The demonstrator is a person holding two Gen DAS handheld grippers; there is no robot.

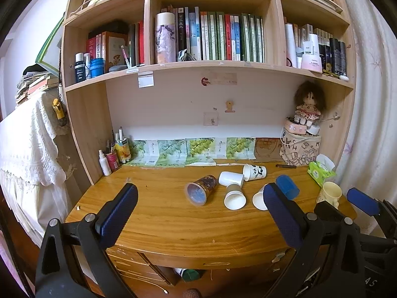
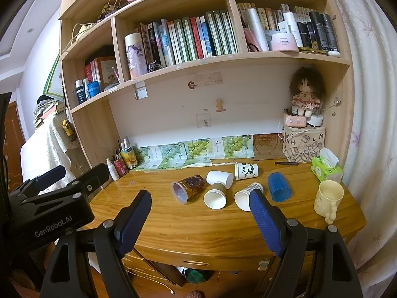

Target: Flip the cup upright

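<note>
Near half of the desk was bare wood, so plenty of room to come in low from the front. Mid-desk was crowded: six tipped cups lay bunched together, the brown-sleeved cup touching the white cup. An upright cream mug blocked the right edge, with a tissue box behind it.

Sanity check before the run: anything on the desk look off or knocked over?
Yes. Six cups lie tipped on their sides mid-desk: a dark printed cup, a white cup, a brown-sleeved cup, a panda cup, a checked cup and a blue cup. Only the cream mug stands upright. No spill visible.
</note>
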